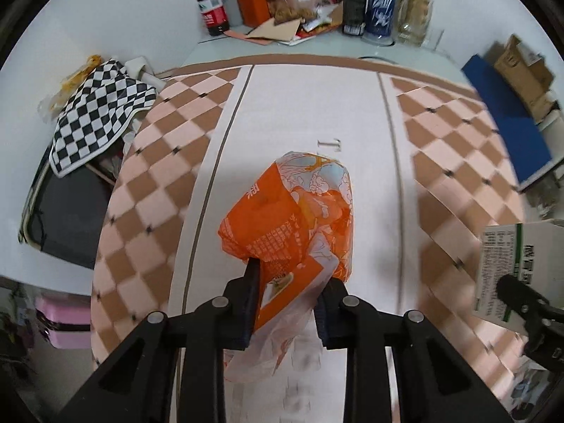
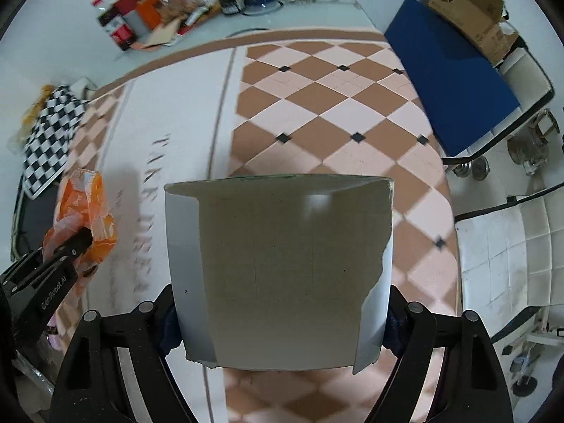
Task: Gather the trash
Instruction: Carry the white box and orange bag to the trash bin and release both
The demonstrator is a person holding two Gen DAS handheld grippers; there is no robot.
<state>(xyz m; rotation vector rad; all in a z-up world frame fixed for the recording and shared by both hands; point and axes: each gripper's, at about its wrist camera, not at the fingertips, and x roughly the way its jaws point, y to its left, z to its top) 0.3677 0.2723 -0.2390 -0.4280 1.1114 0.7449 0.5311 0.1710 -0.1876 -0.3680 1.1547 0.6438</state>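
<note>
Trash held in both grippers above a checkered mat

An orange wrapper [image 1: 287, 218] is pinched between the jaws of the left gripper [image 1: 287, 303]. A torn cardboard box [image 2: 278, 268] is clamped between the jaws of the right gripper [image 2: 280, 320], over the mat [image 2: 317, 105]; bottles [image 1: 380, 3] are seen far behind.

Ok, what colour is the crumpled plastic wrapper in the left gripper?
Orange with white and pale-blue print, the crumpled plastic wrapper shows best in the left wrist view.
</note>
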